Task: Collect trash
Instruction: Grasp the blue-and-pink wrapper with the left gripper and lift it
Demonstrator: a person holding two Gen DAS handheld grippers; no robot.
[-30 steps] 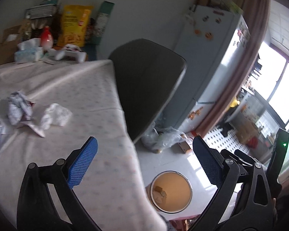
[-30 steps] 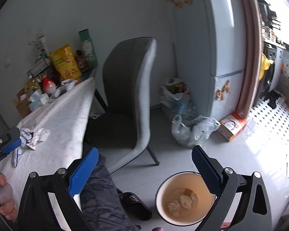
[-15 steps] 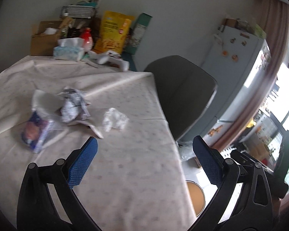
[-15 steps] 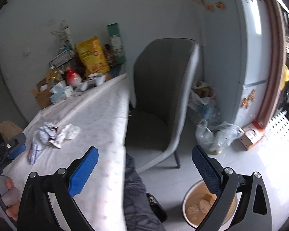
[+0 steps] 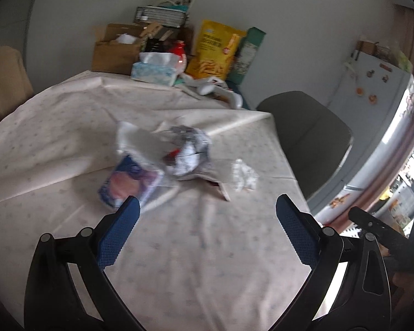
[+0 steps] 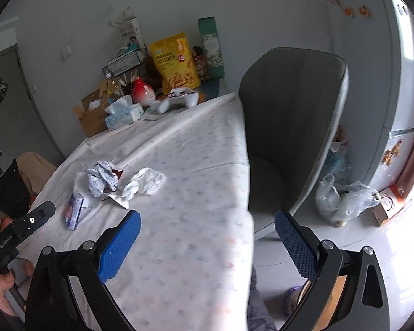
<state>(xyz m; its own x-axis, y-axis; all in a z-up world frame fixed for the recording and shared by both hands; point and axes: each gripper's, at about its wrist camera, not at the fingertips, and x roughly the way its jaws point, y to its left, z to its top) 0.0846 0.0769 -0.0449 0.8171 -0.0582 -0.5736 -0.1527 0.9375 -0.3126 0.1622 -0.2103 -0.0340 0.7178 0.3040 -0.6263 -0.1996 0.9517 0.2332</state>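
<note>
Left gripper [image 5: 205, 222], spread wide and empty, sits low-centre; the blurred crumpled silver-and-white wrapper [image 5: 189, 153] lies above, mid-frame.

Home dining corner: fridge [image 6: 394, 55], clothed table [image 6: 196, 182] (snacks).

A: What covers the table [image 5: 55, 127]?

B: A pale cloth with a faint dotted print, matt, creased into long folds.

A: And the rubbish on it?

B: A crumpled paper wrapper [image 5: 189, 151] with print, a wad of white tissue [image 5: 244, 176], soft and wrinkled, and a small packet [image 5: 129, 182] in glossy film.

A: The left gripper [image 5: 205, 220]?

B: Matt black plastic arms with shiny metal rivets; its pads [image 5: 118, 237] are blue with a rough, knurled grid. The right gripper [image 6: 207, 234] looks the same.

A: The chair [image 6: 289, 115]?

B: Grey upholstery, matt and smooth. On the floor beside it sits a thin, clear plastic bag [image 6: 342, 201], shiny and wrinkled. At the table's far end stand a brown cardboard box [image 5: 116, 52] and a glossy yellow snack bag [image 5: 215, 49].
</note>
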